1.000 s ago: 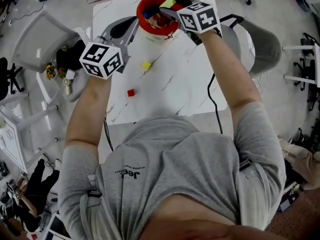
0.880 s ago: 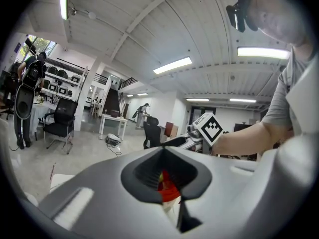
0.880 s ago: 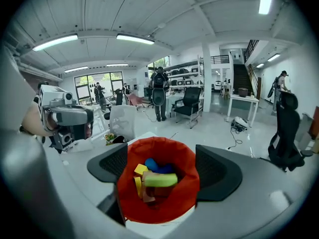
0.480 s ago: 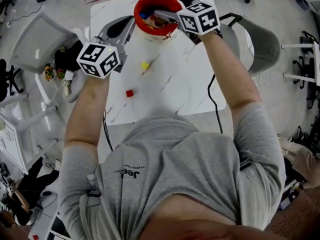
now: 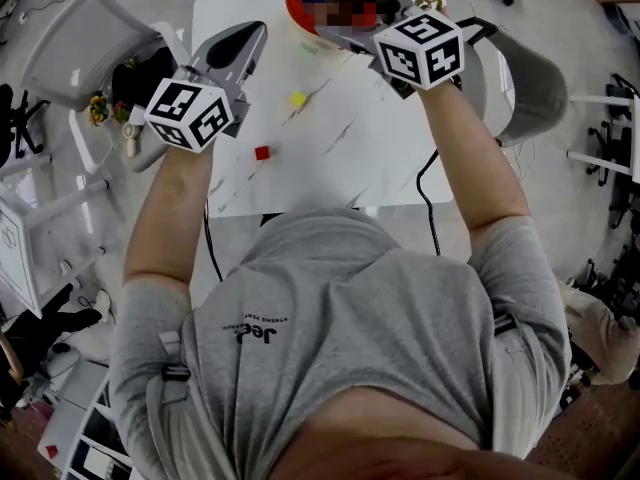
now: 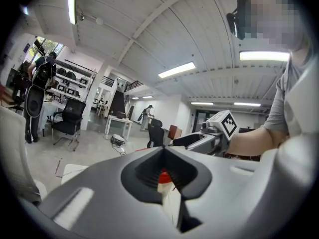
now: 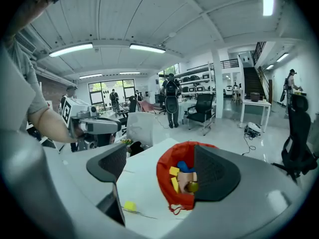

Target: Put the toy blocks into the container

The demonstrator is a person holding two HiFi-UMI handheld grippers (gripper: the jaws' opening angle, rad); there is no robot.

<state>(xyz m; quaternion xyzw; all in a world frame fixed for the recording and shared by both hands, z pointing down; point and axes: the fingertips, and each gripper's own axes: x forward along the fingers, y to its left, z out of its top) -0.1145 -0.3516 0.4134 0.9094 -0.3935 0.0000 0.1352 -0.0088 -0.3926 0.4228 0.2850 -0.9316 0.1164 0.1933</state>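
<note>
Right gripper (image 7: 159,158), jaws just opened wide and empty, is held tilted down near the container (image 7: 164,183); left gripper (image 6: 163,151), jaws together, is held level on an outstretched arm. A yellow block (image 5: 297,98) and a red block (image 5: 262,152) are seen on the table (image 5: 350,158), judged light, rigid, best pinched across flat faces.

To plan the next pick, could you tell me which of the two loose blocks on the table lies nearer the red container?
The yellow block; the red block lies clearly farther from the container.
</note>
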